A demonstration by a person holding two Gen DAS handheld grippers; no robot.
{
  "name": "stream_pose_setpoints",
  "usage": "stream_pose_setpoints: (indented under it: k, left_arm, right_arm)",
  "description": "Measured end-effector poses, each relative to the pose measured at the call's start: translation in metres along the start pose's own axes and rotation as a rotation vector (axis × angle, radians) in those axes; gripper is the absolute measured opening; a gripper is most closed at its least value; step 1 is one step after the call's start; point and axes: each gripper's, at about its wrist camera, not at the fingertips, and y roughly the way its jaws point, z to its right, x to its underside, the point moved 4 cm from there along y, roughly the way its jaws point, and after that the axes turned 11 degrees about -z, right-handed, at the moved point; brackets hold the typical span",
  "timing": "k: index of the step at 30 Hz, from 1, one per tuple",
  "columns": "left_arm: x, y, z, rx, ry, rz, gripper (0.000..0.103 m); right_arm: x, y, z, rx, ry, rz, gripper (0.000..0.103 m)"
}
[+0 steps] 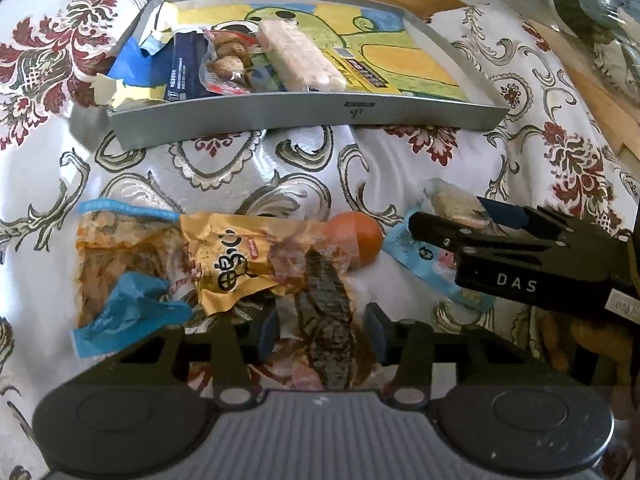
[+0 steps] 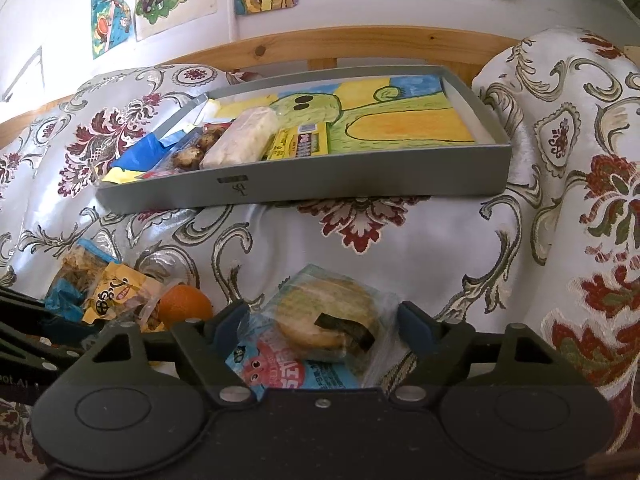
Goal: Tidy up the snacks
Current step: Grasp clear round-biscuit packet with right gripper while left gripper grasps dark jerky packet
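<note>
A grey tray (image 1: 304,108) (image 2: 360,176) lies at the back on the patterned cloth and holds a pale bar (image 1: 296,56), a dark blue packet (image 1: 186,68) and a packet of brown balls (image 1: 228,60). My left gripper (image 1: 322,328) is open and straddles a clear packet of dark strips (image 1: 324,308). Beside that packet lie an orange (image 1: 356,240) (image 2: 186,304) and a yellow packet (image 1: 232,260). My right gripper (image 2: 324,322) (image 1: 456,216) is open, its fingers either side of a light-blue packet with a round cake (image 2: 328,320).
A clear packet of brown snack (image 1: 120,240) and a crumpled blue wrapper (image 1: 124,312) lie at the left. A wooden rail (image 2: 340,46) runs behind the tray. A cloth-covered cushion (image 2: 560,160) rises at the right. Bare cloth (image 2: 400,248) separates the tray from the loose snacks.
</note>
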Motion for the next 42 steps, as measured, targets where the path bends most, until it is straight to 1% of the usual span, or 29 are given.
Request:
stream_pose_setpoints:
  k: [8,12,16,20,32,38,42]
  left_arm:
    - [0.004,-0.004,0.004,-0.002,-0.01,-0.007,0.048]
    - [0.006,-0.007,0.007,-0.002,-0.009,-0.01,0.048]
    - [0.008,-0.009,0.009,-0.012,-0.011,-0.008,0.048]
    - [0.009,-0.012,0.01,-0.021,-0.022,-0.005,0.048]
    - [0.007,-0.021,0.015,-0.042,-0.029,0.018,0.048]
    - [0.005,-0.027,0.018,-0.045,-0.031,0.038,0.048]
    - [0.004,-0.031,0.018,-0.051,-0.031,0.05,0.048]
  right_arm:
    - [0.002,-0.004,-0.004,0.0,-0.016,-0.007,0.075]
    - [0.003,-0.006,-0.006,-0.003,-0.022,-0.008,0.07]
    - [0.004,-0.008,-0.008,-0.001,-0.026,-0.007,0.068]
    - [0.003,-0.012,-0.008,0.002,-0.017,0.007,0.061]
    - [0.004,-0.015,-0.012,0.025,-0.062,0.019,0.058]
    - [0.002,-0.021,-0.016,0.042,-0.095,0.04,0.057]
    - [-0.001,-0.028,-0.018,0.05,-0.11,0.071,0.057]
